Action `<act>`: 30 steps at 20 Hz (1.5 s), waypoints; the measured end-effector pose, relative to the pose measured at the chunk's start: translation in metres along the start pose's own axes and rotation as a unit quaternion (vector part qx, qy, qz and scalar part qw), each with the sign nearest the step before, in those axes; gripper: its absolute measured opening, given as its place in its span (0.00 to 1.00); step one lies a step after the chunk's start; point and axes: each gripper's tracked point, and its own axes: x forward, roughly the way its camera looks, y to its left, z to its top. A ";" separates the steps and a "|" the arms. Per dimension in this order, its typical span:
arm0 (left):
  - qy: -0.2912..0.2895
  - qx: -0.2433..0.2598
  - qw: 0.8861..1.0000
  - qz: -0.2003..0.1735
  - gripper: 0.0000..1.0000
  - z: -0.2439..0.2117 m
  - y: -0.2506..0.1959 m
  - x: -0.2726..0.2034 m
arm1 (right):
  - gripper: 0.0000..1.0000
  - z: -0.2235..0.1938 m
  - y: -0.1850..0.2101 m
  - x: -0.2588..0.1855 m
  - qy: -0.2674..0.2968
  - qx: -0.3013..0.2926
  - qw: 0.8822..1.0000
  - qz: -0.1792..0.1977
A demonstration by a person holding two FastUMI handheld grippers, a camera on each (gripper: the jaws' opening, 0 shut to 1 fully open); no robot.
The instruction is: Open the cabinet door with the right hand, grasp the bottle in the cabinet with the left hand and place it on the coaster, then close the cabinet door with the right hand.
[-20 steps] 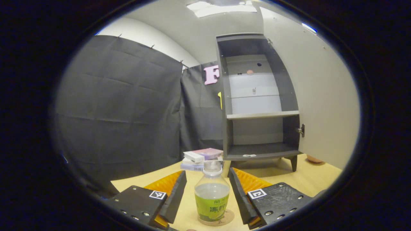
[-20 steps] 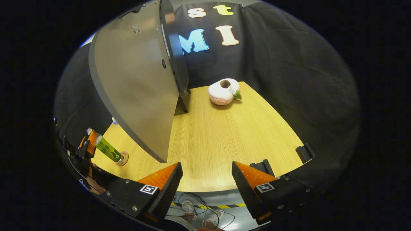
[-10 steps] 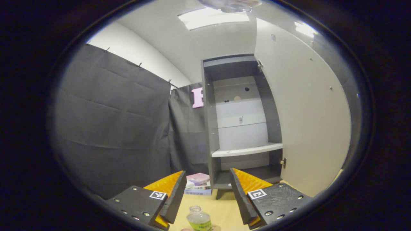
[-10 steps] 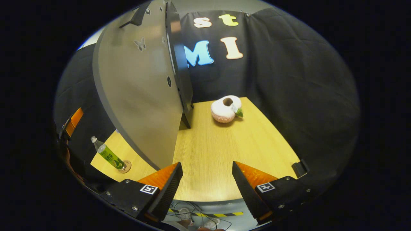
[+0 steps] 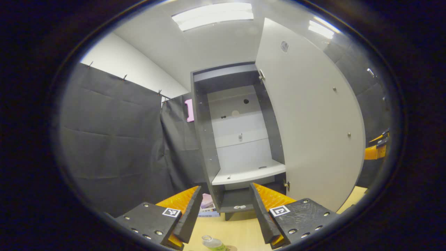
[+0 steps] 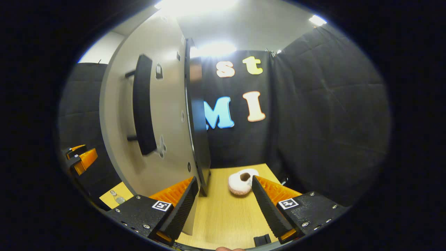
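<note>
- Standing open, the cabinet door fills two o'clock.
- Left gripper gapes empty; bottle at six o'clock.
- Right gripper gapes, holding nothing.

Dark grey cabinet standing upright at the far end of the tabletop, at 12 o'clock in the left gripper view; pale back panel, one light shelf, nothing on it. Cabinet door swung wide open toward 2 o'clock, light grey; in the right gripper view its outer face carries a black bar handle. Bottle at 6 o'clock, clear with green label, resting on the round coaster, well apart from the cabinet.
</note>
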 end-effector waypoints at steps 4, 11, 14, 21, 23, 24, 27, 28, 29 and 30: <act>0.019 -0.041 0.999 -0.022 0.82 -0.004 -0.008 0.012 | 0.95 0.036 0.022 -0.003 -0.050 -0.012 0.999 0.020; 0.011 -0.026 0.997 -0.069 0.77 0.016 -0.004 0.031 | 0.94 0.037 0.042 -0.004 -0.046 -0.027 0.999 -0.002; 0.018 -0.030 0.995 -0.093 0.82 0.014 0.007 0.039 | 0.94 0.043 0.060 -0.009 -0.054 -0.025 0.998 -0.019; 0.014 -0.045 0.996 -0.075 0.82 -0.007 0.081 0.075 | 0.94 0.053 0.136 0.002 -0.082 -0.035 0.996 -0.009; 0.013 -0.043 0.996 -0.076 0.77 -0.014 0.096 0.086 | 0.94 0.054 0.162 0.007 -0.085 -0.042 0.995 -0.004; 0.014 -0.043 0.996 -0.076 0.82 -0.018 0.104 0.092 | 0.93 0.053 0.174 0.010 -0.084 -0.043 0.996 -0.001; 0.014 -0.047 0.996 -0.071 0.82 -0.030 0.129 0.104 | 0.94 0.050 0.201 0.025 -0.083 -0.045 0.996 0.000; 0.015 -0.049 0.996 -0.070 0.82 -0.034 0.137 0.108 | 0.89 0.048 0.209 0.031 -0.082 -0.043 0.996 -0.001; 0.016 -0.050 0.996 -0.071 0.82 -0.039 0.145 0.114 | 0.89 0.046 0.217 0.037 -0.081 -0.043 0.996 -0.003; 0.018 -0.049 0.996 -0.073 0.82 -0.045 0.153 0.119 | 0.89 0.044 0.225 0.043 -0.080 -0.043 0.996 -0.004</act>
